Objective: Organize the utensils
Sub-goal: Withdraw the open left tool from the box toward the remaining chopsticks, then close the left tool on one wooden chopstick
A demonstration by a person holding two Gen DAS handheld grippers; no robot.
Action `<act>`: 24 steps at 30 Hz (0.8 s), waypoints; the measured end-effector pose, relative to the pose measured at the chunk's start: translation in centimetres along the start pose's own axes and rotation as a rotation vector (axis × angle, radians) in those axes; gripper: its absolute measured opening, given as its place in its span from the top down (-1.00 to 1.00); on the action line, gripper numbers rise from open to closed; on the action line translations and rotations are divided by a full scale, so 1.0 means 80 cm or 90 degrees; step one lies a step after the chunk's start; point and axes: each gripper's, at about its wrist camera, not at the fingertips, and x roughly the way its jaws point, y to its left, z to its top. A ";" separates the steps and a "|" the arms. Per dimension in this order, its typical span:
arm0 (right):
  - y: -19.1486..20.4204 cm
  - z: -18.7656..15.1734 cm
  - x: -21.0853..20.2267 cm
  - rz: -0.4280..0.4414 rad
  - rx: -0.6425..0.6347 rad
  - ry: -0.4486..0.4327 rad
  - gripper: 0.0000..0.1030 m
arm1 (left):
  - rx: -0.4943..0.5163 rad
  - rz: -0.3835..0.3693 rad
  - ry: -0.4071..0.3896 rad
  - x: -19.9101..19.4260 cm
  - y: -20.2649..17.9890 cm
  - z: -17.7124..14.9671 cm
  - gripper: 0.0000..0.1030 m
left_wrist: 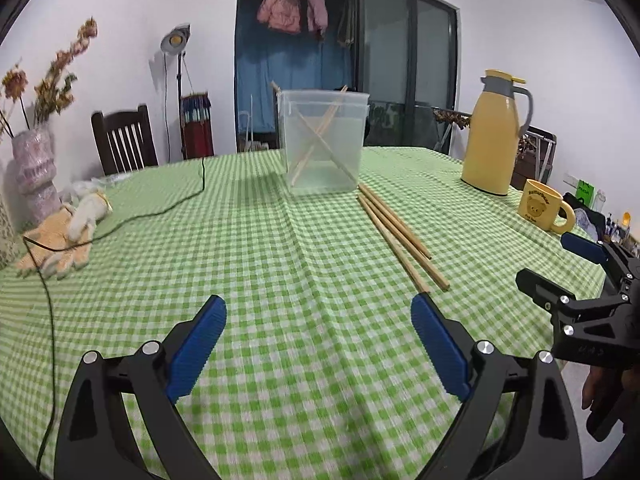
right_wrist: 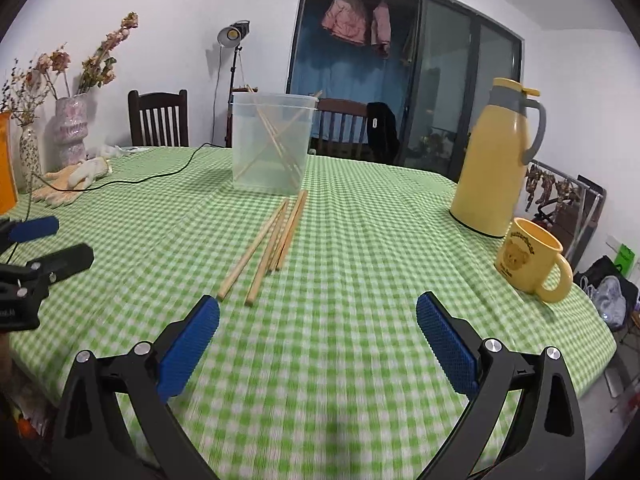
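- Bamboo-coloured chopsticks (right_wrist: 272,240) lying loose on the cloth, a small bundle with near ends fanned toward the grippers and far ends close to the foot of the clear container (right_wrist: 272,144); long axis running fore and aft, away from the fingers toward that tub.
- Seen from the left gripper (left_wrist: 318,316): bundle ahead and to the right, nearest tip just beside the right-hand blue pad; fingers spread wide, nothing between them.
- Seen from the right gripper (right_wrist: 318,316): bundle ahead and slightly left, nearest tip just beyond the left-hand blue pad; fingers likewise spread wide and empty.
- Judged near equal in reach; sticks lying between the two tools, neither touching them.
- Probably wanted next: a closing across the sticks' width, so the wrist turned to set the pads either side of the long axis, then a lift up and over the container rim.
- Already inside the container: several chopsticks leaning crossed against the walls, tips above the rim.
- Surface: green-and-white checked tablecloth (right_wrist: 360,360), soft and creased down the middle, likely to ruck under a dragging pad.
- Left side of the room: work gloves (left_wrist: 68,236), black cable (left_wrist: 168,206), vases with dried flowers, dark wooden chair, lamp on a stand.
- Right side: yellow thermos jug (right_wrist: 496,168) and yellow mug (right_wrist: 528,260), well apart from the chopsticks; dark glass doors behind.
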 end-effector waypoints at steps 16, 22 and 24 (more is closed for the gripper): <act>0.007 0.047 0.117 0.066 0.003 0.177 0.02 | 0.013 -0.035 0.092 0.080 0.006 0.049 -0.74; -0.006 0.063 0.177 0.121 0.062 0.254 0.37 | 0.020 -0.088 0.120 0.111 -0.028 0.058 -0.59; -0.010 0.068 0.192 0.127 0.070 0.268 0.37 | 0.015 -0.093 0.135 0.125 -0.037 0.060 -0.49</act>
